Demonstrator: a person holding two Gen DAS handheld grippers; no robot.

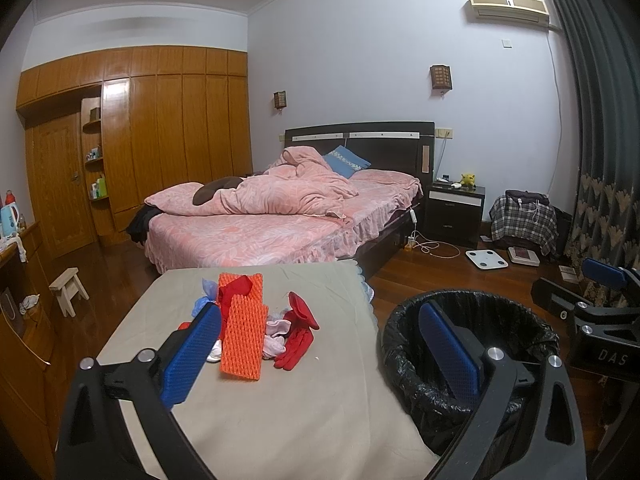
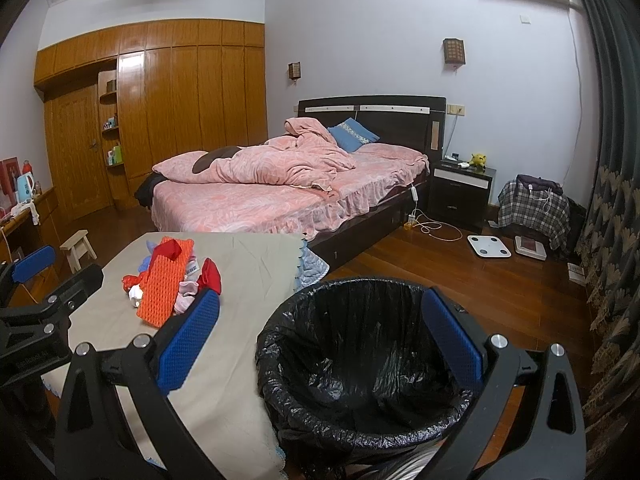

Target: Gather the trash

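Two open tongs, right tongs (image 1: 600, 280) lettered "DAS", white tag (image 2: 193, 267) perhaps barcoded

Place: home bedroom.
Bed: pink bedding (image 1: 280, 216), dark headboard (image 1: 360, 136).
Storage: wooden wardrobe wall (image 1: 168, 128), nightstand (image 2: 460, 192).
Other signs: curtains (image 1: 600, 120), wall air conditioner (image 1: 508, 8).

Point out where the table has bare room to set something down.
The table is bare between the trash pile and its near edge, and along the right strip toward the lined bin. The far left-centre is crowded with orange foam netting and red scraps.
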